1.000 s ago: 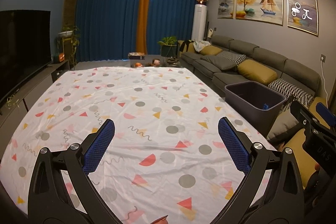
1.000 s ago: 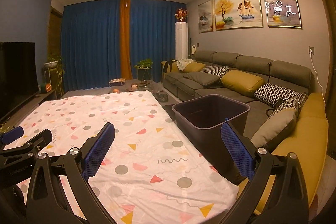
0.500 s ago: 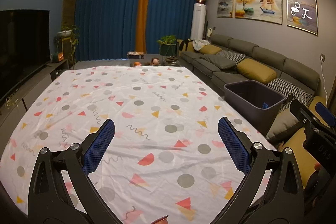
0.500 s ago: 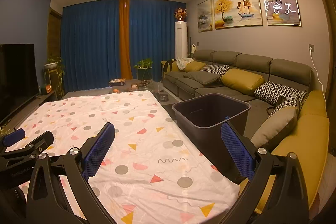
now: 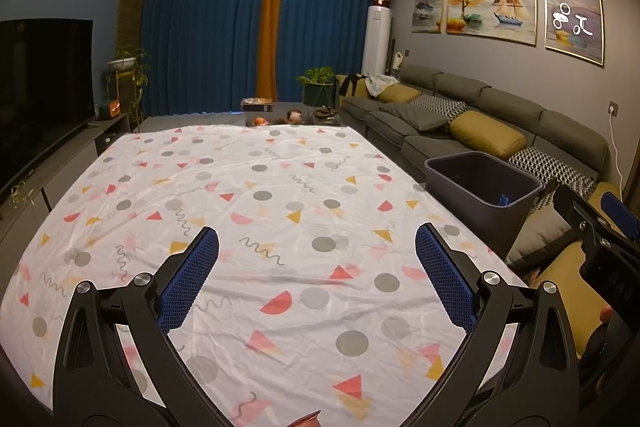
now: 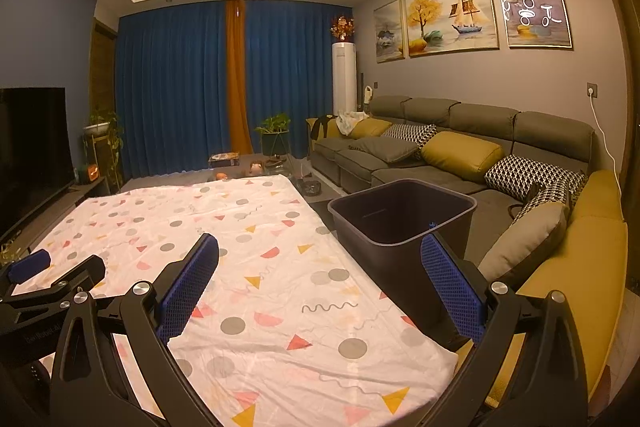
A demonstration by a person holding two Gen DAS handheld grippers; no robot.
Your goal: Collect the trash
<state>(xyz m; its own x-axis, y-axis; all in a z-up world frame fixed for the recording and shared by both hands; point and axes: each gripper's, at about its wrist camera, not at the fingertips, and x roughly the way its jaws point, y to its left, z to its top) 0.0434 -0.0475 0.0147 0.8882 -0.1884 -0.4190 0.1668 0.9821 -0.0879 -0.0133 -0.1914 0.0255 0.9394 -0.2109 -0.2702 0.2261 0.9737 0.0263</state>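
Two hand-held grippers, left hand-held gripper (image 5: 316,261) and right hand-held gripper (image 6: 320,267), are hovering wide apart, gripping nothing, over the patterned worktop (image 5: 280,195); the dark trash bin (image 6: 404,215) (blue scrap inside) is standing beside its right edge.

A: Reddish thing (image 5: 306,421) at the bottom edge?
B: Cut off; can't tell.
A: Blue scrap (image 5: 502,199) in the bin (image 5: 480,201)?
B: Mostly hidden by the wall, too small to name.
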